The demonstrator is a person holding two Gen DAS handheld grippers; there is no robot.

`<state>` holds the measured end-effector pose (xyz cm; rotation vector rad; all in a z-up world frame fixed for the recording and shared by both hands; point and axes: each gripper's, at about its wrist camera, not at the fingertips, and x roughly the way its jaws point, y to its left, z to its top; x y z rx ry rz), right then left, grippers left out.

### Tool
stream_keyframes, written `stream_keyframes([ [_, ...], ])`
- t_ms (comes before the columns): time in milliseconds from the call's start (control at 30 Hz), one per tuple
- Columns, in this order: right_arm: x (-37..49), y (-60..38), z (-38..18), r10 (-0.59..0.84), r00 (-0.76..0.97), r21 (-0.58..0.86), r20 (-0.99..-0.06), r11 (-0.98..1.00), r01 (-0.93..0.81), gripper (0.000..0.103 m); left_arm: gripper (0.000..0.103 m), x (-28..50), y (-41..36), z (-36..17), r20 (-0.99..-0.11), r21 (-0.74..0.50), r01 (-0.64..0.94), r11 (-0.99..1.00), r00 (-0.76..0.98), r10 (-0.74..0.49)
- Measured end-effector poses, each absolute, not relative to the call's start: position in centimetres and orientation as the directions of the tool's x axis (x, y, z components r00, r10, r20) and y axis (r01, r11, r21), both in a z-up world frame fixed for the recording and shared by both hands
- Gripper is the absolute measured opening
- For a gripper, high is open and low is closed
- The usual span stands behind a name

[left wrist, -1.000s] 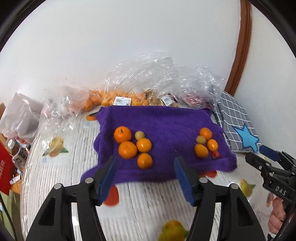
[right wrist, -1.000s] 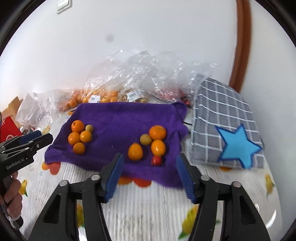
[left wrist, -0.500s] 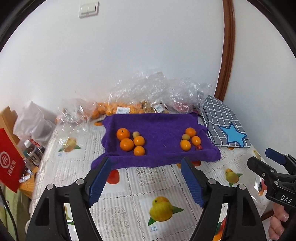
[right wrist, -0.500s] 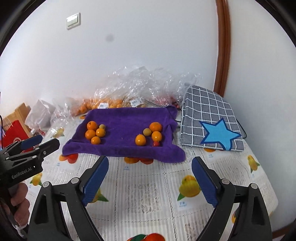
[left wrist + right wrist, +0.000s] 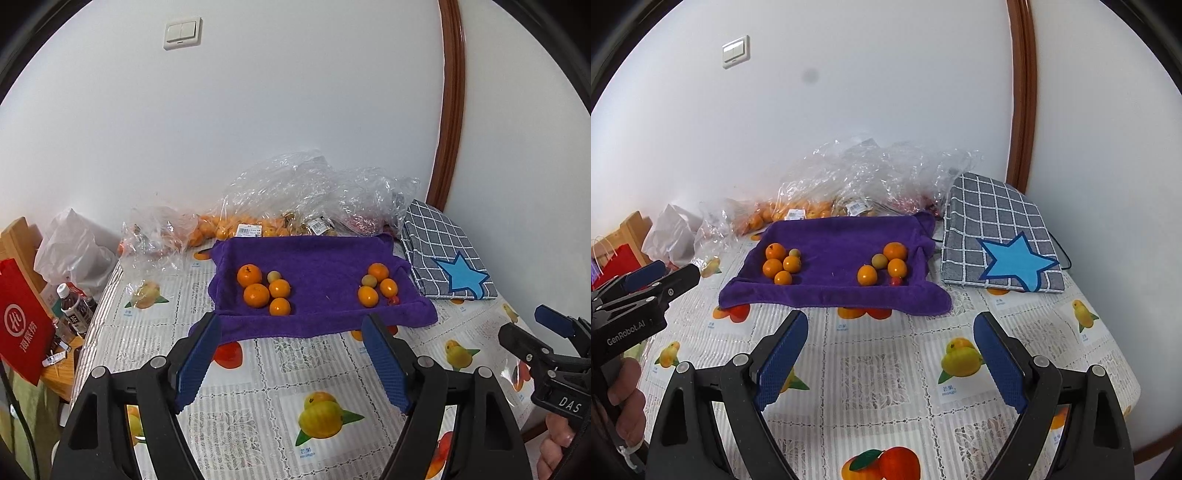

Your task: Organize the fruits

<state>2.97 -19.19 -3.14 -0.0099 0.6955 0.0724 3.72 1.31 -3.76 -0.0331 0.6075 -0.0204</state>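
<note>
A purple towel lies on the fruit-print tablecloth with two clusters of fruit on it. The left cluster has several oranges and one small pale fruit. The right cluster has oranges, a pale fruit and a small red fruit. My left gripper is open and empty, hanging in front of the towel's near edge. My right gripper is open and empty too, short of the towel's near right part. Each gripper also shows at the edge of the other's view.
Crinkled clear plastic bags with more oranges are piled against the wall behind the towel. A grey checked cloth with a blue star lies to the right. A red bag and bottles stand off the table's left edge.
Both grippers have drawn back and up from the towel, so the fruit looks smaller and farther. Both pairs of jaws now stand wider apart. The fruit has not moved.
</note>
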Motion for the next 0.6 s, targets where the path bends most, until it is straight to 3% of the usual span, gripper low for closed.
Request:
stream_keyframes([
  [600, 2.55, -19.41, -2.61, 0.062, 0.773, 0.012, -0.631, 0.997, -0.071, 0.091, 0.078, 3.25, 1.8, -2.88, -0.55, -0.024, -0.005, 1.0, 0.835, -0.009],
])
